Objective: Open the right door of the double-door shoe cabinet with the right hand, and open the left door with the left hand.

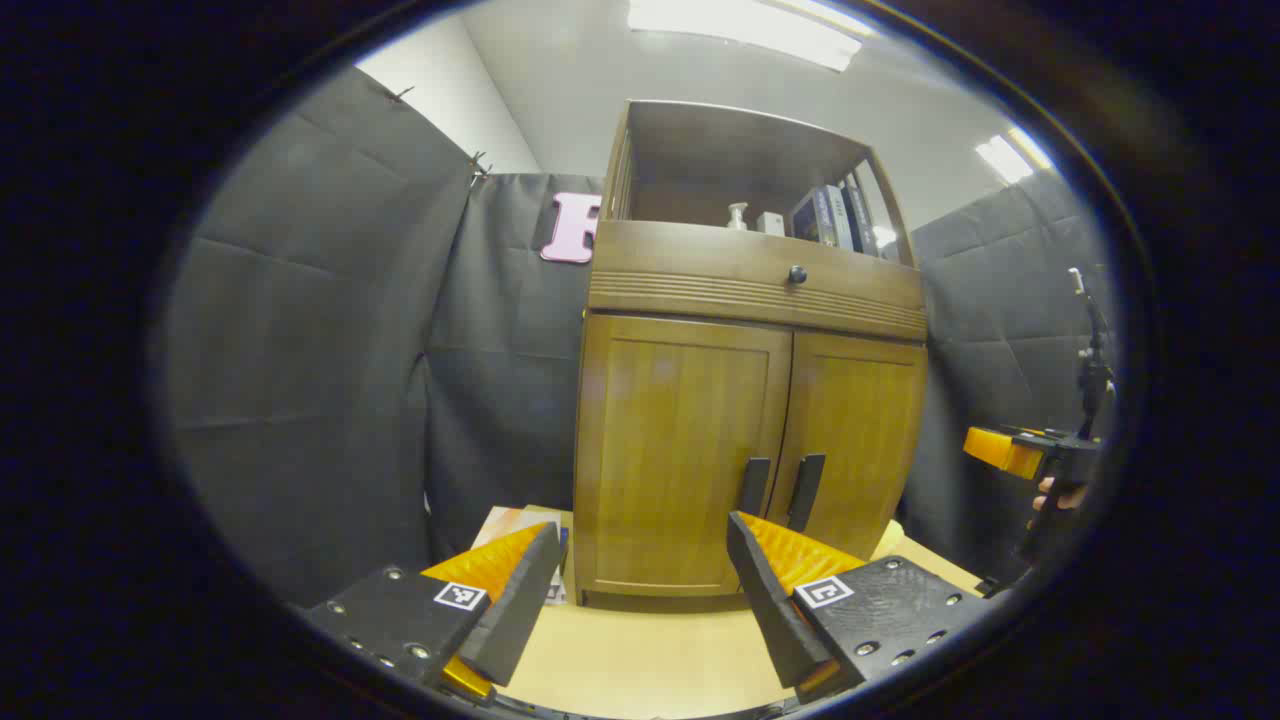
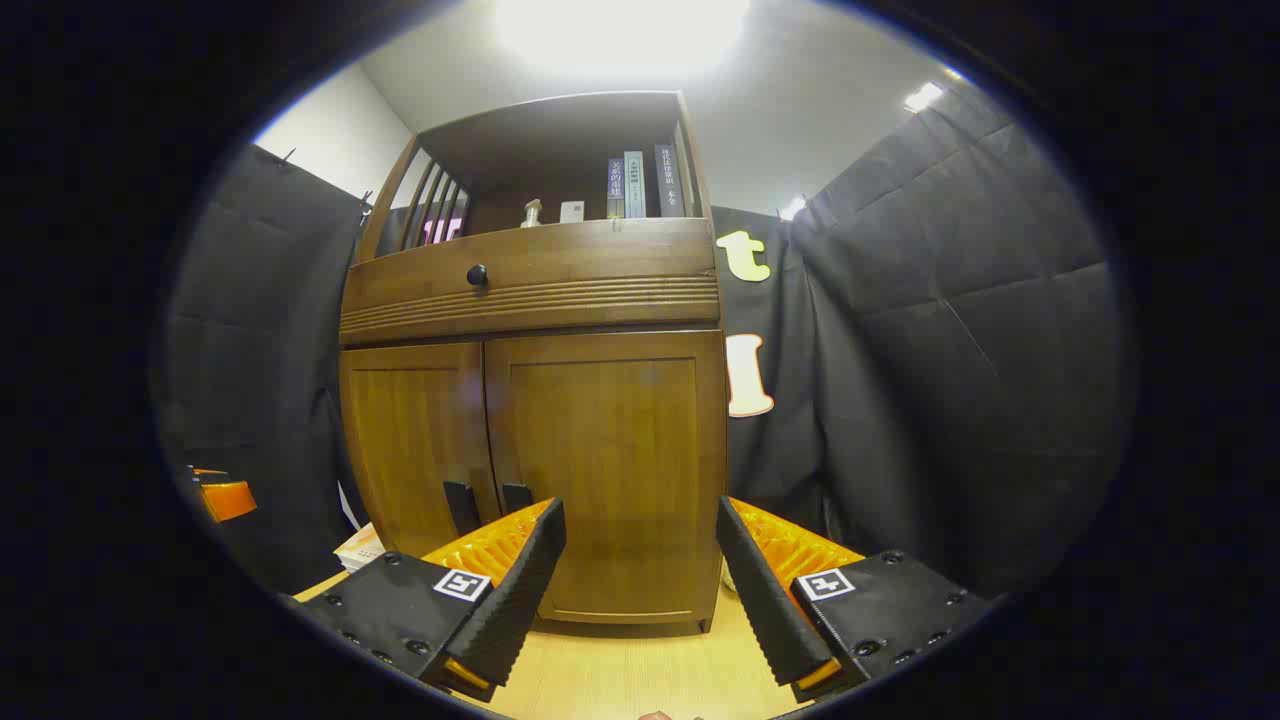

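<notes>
The shoe cabinet point(image 1: 750, 400) stands on the tabletop point(image 1: 640, 660) against the booth wall, both doors shut: left door point(image 1: 675, 450), right door point(image 2: 610, 470), dark handles point(image 1: 778, 488) side by side at the seam. Books point(image 2: 640, 185) sit on its top shelf. The left gripper point(image 1: 640, 600) and right gripper point(image 2: 640, 590) hover wide open before it, holding nothing.

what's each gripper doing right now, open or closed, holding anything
Left gripper: open, holding nothing, short of the closed cabinet doors.
Right gripper: open, holding nothing, also short of the doors.
</notes>
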A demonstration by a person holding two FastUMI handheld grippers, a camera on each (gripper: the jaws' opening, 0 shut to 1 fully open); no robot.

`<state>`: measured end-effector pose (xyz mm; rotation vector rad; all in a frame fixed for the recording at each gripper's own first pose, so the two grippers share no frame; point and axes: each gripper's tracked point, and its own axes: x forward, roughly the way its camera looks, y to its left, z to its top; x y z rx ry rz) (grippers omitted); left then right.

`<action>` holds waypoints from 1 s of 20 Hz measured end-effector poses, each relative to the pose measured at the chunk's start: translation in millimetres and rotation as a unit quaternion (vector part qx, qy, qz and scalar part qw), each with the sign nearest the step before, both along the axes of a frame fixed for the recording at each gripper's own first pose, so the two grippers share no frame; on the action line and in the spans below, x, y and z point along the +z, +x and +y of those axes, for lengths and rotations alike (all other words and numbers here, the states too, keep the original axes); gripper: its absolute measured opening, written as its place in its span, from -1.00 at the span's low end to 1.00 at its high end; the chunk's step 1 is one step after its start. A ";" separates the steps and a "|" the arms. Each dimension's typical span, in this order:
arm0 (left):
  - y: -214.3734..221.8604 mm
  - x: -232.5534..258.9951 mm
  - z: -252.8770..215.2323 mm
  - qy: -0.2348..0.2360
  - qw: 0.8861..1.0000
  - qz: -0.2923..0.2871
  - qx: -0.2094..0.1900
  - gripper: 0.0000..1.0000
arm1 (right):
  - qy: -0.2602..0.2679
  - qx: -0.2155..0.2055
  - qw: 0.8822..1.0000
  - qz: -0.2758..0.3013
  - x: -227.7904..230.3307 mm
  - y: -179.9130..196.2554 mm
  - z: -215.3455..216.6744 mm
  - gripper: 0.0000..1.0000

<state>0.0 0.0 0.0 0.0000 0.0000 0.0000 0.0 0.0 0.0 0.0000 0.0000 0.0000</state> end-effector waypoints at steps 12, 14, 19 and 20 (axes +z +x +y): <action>-2.1 -3.7 -1.0 0.033 0.999 0.023 -0.010 0.93 | -0.005 0.022 1.000 0.016 -10.1 -8.0 14.8 0.86; -2.0 -5.0 -0.5 0.041 0.999 0.026 -0.011 0.93 | -0.005 0.025 1.000 0.016 -9.4 -6.7 14.8 0.91; -1.1 -7.2 -0.3 0.047 0.998 0.031 -0.009 0.93 | -0.001 0.029 1.000 0.013 -4.3 4.7 19.4 0.86; -0.5 -7.3 -0.1 0.044 0.998 0.033 -0.009 0.93 | 0.000 0.029 1.000 0.012 -3.9 7.7 20.0 0.86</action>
